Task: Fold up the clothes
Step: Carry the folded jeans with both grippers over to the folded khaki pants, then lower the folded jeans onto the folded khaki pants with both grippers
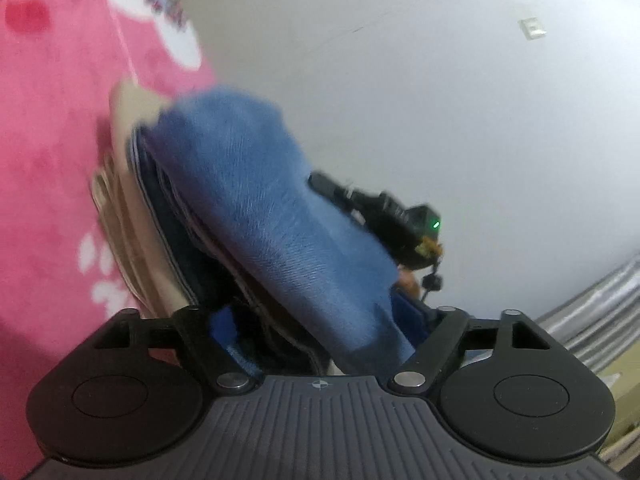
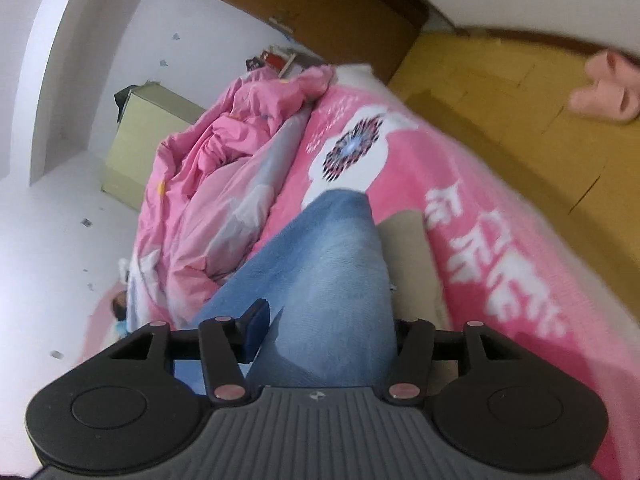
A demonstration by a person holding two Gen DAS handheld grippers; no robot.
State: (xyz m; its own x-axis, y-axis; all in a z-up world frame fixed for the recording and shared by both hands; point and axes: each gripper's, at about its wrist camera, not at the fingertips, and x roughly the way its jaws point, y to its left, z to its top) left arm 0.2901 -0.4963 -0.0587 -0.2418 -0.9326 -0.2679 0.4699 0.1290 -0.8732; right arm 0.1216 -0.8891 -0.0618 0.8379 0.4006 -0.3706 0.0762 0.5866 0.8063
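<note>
Lying folded across the middle of both wrist views, the blue jeans (image 1: pixel 272 216) rest on a beige garment (image 1: pixel 136 248), which sits on the pink blanket (image 1: pixel 44 160) covering the bed. In the left wrist view the left tongs (image 1: pixel 320 320) stand apart, with the denim bulging up between the arms and hiding the fingertips, so I cannot tell whether any pad touches it. At the right of that frame, behind the jeans, shows the right tongs' (image 2: pixel 324 332) dark body with a green light. In the right wrist view those tongs are apart, one blue pad (image 2: pixel 256 330) clear of the cloth at lower left, denim between. A crumpled pink quilt (image 2: pixel 224 168) fills the left.
</note>
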